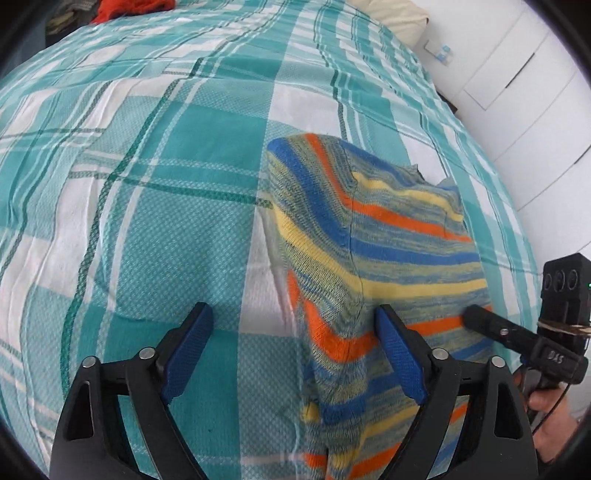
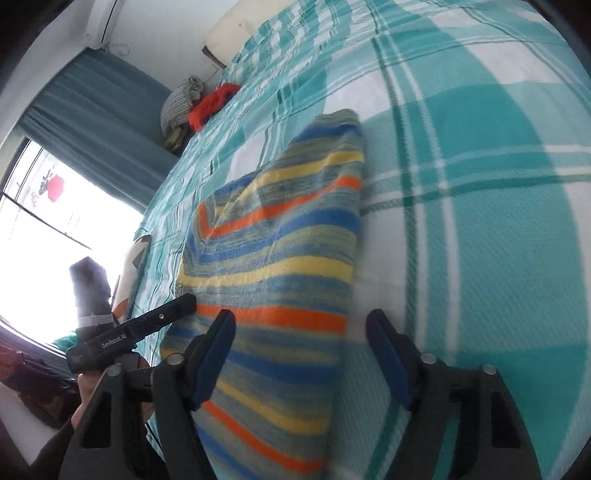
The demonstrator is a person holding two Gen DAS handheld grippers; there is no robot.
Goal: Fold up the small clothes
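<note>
A small knit garment (image 1: 373,236) with blue, orange and yellow stripes lies folded on the teal plaid bedspread (image 1: 166,155). It also shows in the right wrist view (image 2: 288,236). My left gripper (image 1: 295,325) is open above the garment's left edge, its right finger over the cloth, its left over bare bedspread. My right gripper (image 2: 301,332) is open above the garment's right edge. Each gripper sees the other: the right one at the right side of the left wrist view (image 1: 524,336), the left one at the left of the right wrist view (image 2: 136,328). Neither holds anything.
A red cloth (image 2: 212,103) and a checked bundle (image 2: 181,107) lie at the far edge of the bed. A pillow (image 1: 391,14) sits at the head. White cabinet doors (image 1: 517,85) stand right of the bed; a window with teal curtain (image 2: 92,129) lies left.
</note>
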